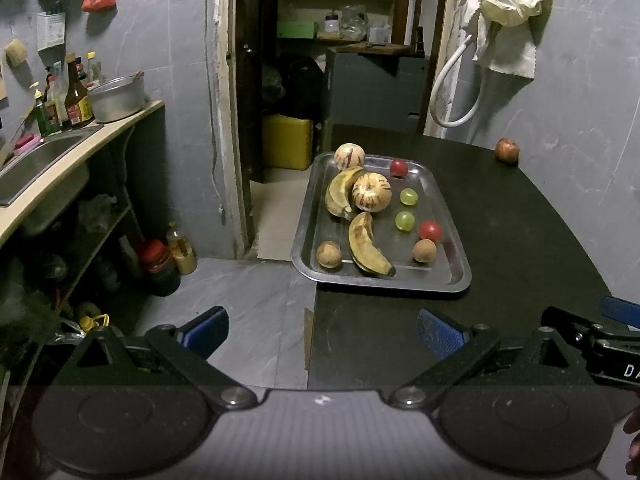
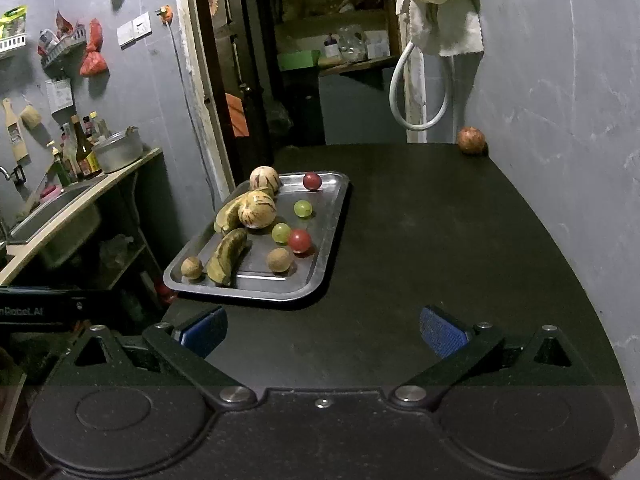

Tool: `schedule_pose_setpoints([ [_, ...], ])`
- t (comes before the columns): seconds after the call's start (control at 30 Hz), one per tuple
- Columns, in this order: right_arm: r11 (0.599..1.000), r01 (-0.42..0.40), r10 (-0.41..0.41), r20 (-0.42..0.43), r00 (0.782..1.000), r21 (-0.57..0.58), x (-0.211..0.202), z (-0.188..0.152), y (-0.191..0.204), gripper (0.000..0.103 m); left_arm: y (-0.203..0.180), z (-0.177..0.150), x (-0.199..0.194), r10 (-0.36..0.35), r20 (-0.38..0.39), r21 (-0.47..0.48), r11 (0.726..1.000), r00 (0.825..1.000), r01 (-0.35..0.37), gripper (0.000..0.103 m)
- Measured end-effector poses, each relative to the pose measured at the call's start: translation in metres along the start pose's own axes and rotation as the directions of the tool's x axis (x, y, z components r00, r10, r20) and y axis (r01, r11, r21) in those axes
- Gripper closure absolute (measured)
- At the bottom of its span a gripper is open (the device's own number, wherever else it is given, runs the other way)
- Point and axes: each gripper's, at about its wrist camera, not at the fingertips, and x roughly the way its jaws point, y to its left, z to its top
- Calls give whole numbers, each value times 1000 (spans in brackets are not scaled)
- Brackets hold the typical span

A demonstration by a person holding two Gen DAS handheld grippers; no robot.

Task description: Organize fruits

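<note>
A steel tray sits at the left edge of a black table. It holds two striped melons, bananas, two red tomatoes, two green grapes and two brown round fruits. A reddish fruit lies alone at the far right corner by the wall. My left gripper is open and empty, short of the tray. My right gripper is open and empty over the table's near part.
A counter with a sink, bottles and a metal pot stands to the left. A doorway opens behind the table. A grey wall bounds the table's right side, with a cloth and hose hanging.
</note>
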Motion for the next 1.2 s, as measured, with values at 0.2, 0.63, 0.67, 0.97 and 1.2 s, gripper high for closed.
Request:
schedule_pose_setpoints([
  [0.2,1000,0,0,-5,1000,0,0,-1,-2,1,1,-1,0,4,-4,-2,1000,1000,-4,1],
  [0.63,1000,0,0,-5,1000,1,0,-1,-2,1,0,-3,-1,14,-7,-8,1000,1000,-14,1],
  [0.67,1000,1,-1,-6,1000,1,0,-1,-2,1,0,-3,-1,14,-7,-8,1000,1000,-15,1],
  [0.97,1000,0,0,-8,1000,4,1,-1,-4,1,-1,-3,-1,17,-7,-7,1000,1000,-17,1],
  [1.2,1000,0,0,-9,1000,5,1,0,-4,1,-1,-2,-1,19,-8,-7,1000,1000,-19,1],
])
